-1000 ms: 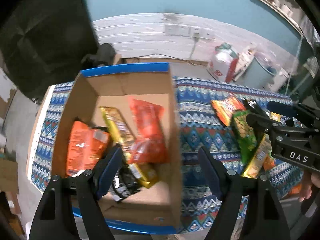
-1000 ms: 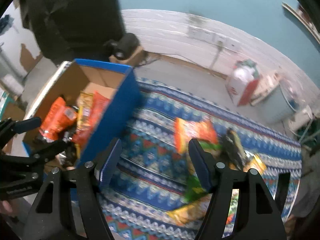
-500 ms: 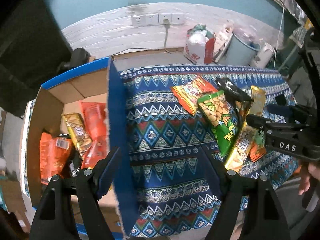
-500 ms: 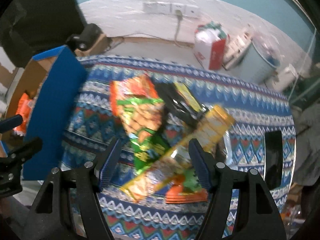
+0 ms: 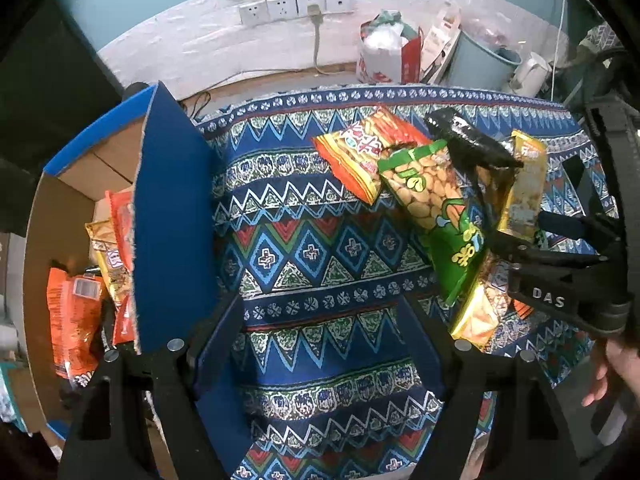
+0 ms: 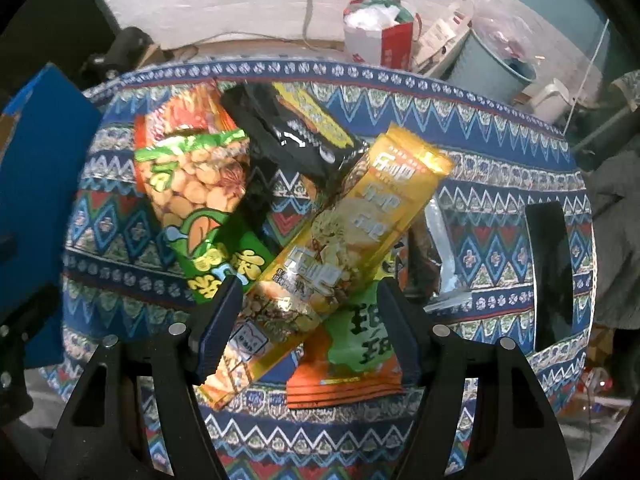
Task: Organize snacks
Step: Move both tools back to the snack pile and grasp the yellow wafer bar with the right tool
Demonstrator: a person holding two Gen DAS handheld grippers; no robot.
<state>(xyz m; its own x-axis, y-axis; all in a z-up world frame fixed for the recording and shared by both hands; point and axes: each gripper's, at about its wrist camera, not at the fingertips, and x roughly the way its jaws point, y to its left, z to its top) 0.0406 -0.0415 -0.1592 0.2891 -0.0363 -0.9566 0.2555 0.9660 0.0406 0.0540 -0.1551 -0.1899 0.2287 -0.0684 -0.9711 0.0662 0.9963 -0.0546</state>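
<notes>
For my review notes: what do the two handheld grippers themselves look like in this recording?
Both are matte black, built from angular plates with silver screw heads near the finger bases. The left gripper and right gripper carry flat dark blue finger pads. From the left camera, the right gripper's side shows white "DAS" lettering. No cables or sleeves show.

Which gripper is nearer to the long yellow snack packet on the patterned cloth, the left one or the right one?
Right. The right gripper hangs open directly above the long yellow snack packet. The left gripper hangs open over bare patterned cloth, between the packet and the blue cardboard box.
</notes>
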